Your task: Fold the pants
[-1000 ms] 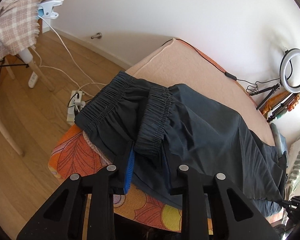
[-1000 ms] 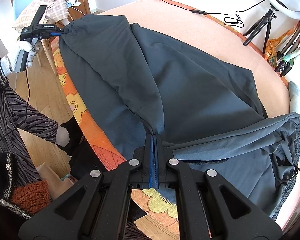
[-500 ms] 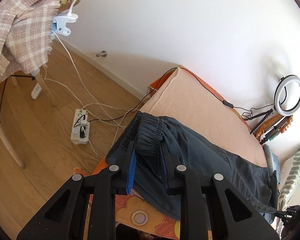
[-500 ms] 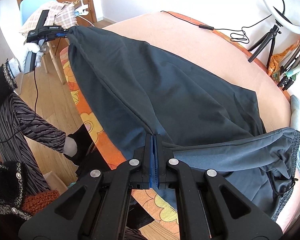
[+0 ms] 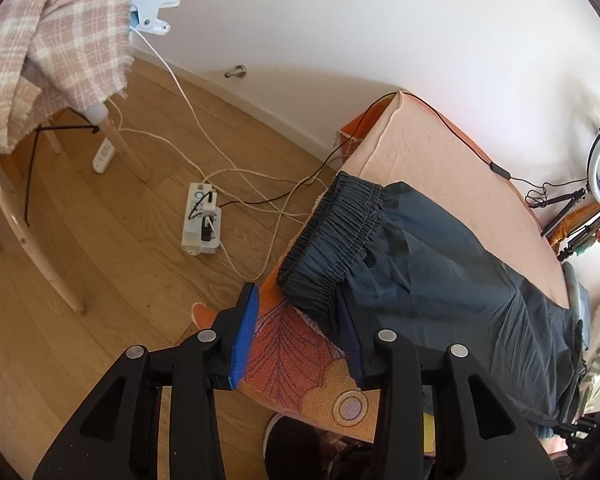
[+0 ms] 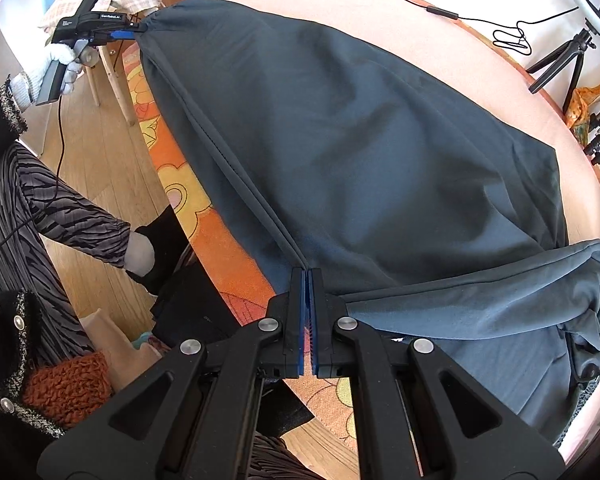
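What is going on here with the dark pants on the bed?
A person is folding dark pants on a bed with two handheld grippers. The right gripper is clamped on a fabric fold at the near edge. The left gripper is open at the elastic waistband, which lies on the bed's corner.

Bright daylight, sharp frames, heavy fisheye bending.
White wall (image 5: 420,32) slightly blown out; soft shadows; dark vignette at corners.

2 close wrist views, shared pants (image 5: 440,264)
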### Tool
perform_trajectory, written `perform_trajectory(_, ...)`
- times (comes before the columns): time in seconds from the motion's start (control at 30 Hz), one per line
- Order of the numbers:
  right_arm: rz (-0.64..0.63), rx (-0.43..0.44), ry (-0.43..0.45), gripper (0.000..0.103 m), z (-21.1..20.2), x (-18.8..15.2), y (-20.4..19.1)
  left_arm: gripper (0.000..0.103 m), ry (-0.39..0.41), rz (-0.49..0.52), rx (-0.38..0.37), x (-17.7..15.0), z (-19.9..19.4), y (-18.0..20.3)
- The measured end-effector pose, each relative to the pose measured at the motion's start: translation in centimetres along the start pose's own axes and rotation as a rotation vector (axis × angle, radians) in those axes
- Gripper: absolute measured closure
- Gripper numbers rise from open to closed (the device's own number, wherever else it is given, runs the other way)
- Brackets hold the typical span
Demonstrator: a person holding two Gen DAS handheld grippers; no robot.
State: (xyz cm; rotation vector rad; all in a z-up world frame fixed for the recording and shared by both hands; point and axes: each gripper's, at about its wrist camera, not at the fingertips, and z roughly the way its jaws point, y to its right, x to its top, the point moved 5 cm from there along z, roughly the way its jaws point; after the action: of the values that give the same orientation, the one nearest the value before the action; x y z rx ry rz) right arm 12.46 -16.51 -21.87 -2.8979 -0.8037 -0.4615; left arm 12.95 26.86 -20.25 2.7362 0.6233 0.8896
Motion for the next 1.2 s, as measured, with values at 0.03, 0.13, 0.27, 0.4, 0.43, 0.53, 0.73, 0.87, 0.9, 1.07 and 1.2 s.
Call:
perform_trajectory(0.03,0.007,0.004,0.002,0.1,0.0,0.0,0.0,0.06,0.019,0.018,0.012,0.2,-0.5,0.3)
perform_trajectory(0.13,0.047,0.018,0.02,0.1,-0.2,0.0,0.3,0.051,0.041,0.03,0.03,0.9,-1.3,0.7)
perform_trajectory(0.27,0.109,0.032,0.038,0.1,0.2,-0.2,0.6,0.046,0.028,0.009,0.121,1.6,-1.2,-0.7)
perform_trajectory(0.4,0.159,0.051,0.065,0.098,-0.2,-0.3,0.7,0.046,0.047,-0.07,0.116,1.9,-2.2,-2.5)
perform_trajectory(0.43,0.176,0.064,0.075,0.095,-0.5,-0.2,0.8,0.046,0.058,-0.07,0.106,2.0,-2.6,-2.4)
perform_trajectory(0.53,0.234,0.066,0.116,0.078,-1.8,-0.1,1.2,0.046,0.082,-0.043,0.044,2.5,-3.6,-0.3)
perform_trajectory(0.73,0.361,0.029,0.217,0.062,-4.9,-1.0,1.9,0.046,0.069,0.09,-0.164,2.8,-3.9,8.9)
perform_trajectory(0.87,0.439,-0.016,0.259,0.055,-6.5,-2.3,3.3,0.046,0.026,0.18,-0.305,2.2,-3.6,15.9)
perform_trajectory(0.9,0.457,-0.025,0.27,0.054,-7.1,-2.6,4.1,0.046,0.014,0.2,-0.335,1.9,-3.5,17.6)
perform_trajectory(1.07,0.554,-0.104,0.326,0.047,-9.3,-5.0,7.7,0.046,-0.061,0.321,-0.469,0.0,-2.6,26.2)
perform_trajectory(1.2,0.677,-0.148,0.348,0.046,-10.3,-7.8,11.4,0.046,-0.128,0.407,-0.557,-2.2,-1.9,33.5)
